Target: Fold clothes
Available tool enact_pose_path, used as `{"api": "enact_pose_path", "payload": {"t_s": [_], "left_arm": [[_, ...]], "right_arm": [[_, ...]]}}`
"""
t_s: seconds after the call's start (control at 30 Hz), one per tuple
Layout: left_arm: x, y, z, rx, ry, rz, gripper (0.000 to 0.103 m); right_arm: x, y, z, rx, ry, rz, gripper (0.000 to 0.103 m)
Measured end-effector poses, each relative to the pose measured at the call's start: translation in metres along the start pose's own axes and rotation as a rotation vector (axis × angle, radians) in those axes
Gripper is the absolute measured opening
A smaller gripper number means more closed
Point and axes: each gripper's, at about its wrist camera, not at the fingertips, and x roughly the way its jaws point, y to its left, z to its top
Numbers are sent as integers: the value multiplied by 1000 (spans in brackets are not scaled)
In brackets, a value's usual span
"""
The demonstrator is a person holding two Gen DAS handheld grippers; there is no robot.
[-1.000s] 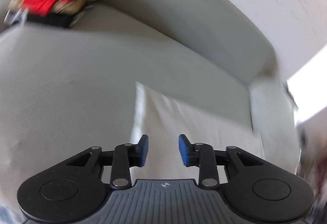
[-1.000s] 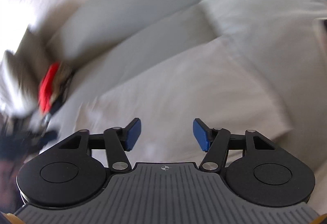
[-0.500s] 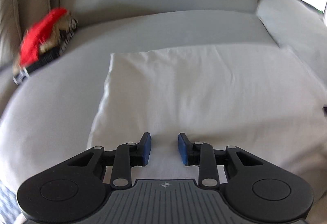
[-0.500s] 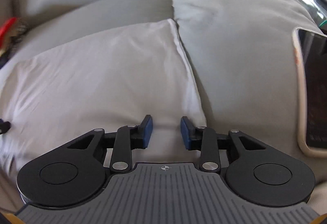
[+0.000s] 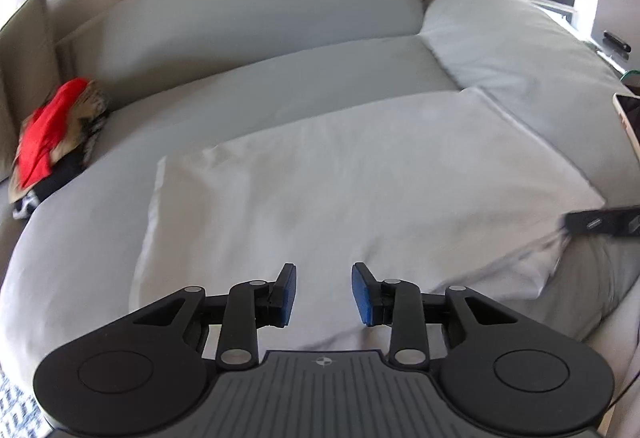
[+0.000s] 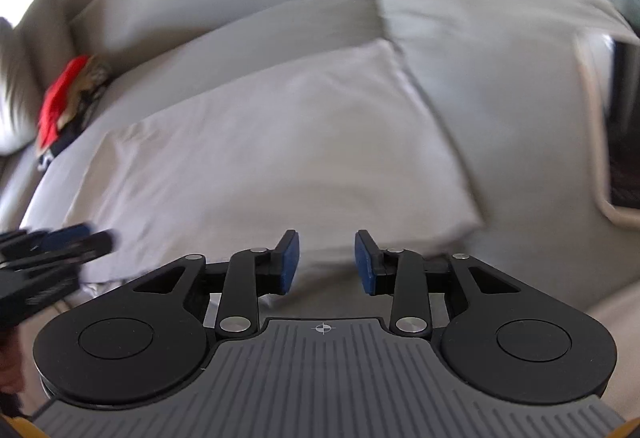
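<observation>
Both grippers [image 5: 323,294] [image 6: 327,263] had swung over the white cloth [image 5: 360,190]; jaws parted, right opening, nothing gripped; fold not begun.

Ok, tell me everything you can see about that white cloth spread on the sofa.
The white cloth is a plain, thin-looking fabric, roughly rectangular, lying flat on the grey sofa seat with soft creases. Its near right corner looks bunched. Both grippers sit over its near edge, with nothing visibly pinched. The red pile lies apart, far left.
</observation>
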Motion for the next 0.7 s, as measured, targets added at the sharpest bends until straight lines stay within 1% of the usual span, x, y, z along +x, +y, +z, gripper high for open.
{"api": "enact_pose_path", "payload": {"t_s": [0.03,0.13,0.17,0.2,0.23,0.27,0.3,0.33,0.37,0.43,0.5,0.53,0.6,0.63,0.67,0.7], "left_arm": [[7,-7,3,-6,-6,2,32],[22,-19,10,-41,-12,9,32],[26,-24,10,-40,-10,23,32],[32,-28,10,-34,3,29,32],[36,-31,7,-33,22,19,31],[40,-33,3,-36,43,8,31],[39,-36,-2,-34,33,11,31],[36,-39,-6,-19,27,11,26],[33,-40,-10,-4,30,0,24],[25,-41,-14,12,49,-18,24],[17,-38,-16,17,78,-33,24],[13,-37,-17,19,93,-40,24],[5,-35,-19,20,133,-57,25],[1,-35,-21,17,155,-66,26],[-2,-34,-23,4,162,-70,26],[-6,-35,-23,-10,152,-69,27]], "right_arm": [[5,9,3,-19,-5,2,40],[20,20,10,-24,-14,1,40],[25,24,11,-25,-13,0,41],[31,26,10,-34,-7,-5,43],[37,30,9,-47,-2,-9,44],[39,35,7,-83,-10,-11,47],[39,39,3,-129,-5,-21,47],[37,42,-1,-171,1,-31,47],[33,43,-5,-184,8,-37,47],[22,39,-10,-160,35,-31,47],[9,32,-14,-130,92,-8,47],[3,27,-17,-99,122,4,46],[-6,11,-24,-14,153,54,46],[-11,2,-26,33,124,73,46],[-16,-7,-29,80,95,91,49],[-20,-17,-31,129,67,108,55]]}}
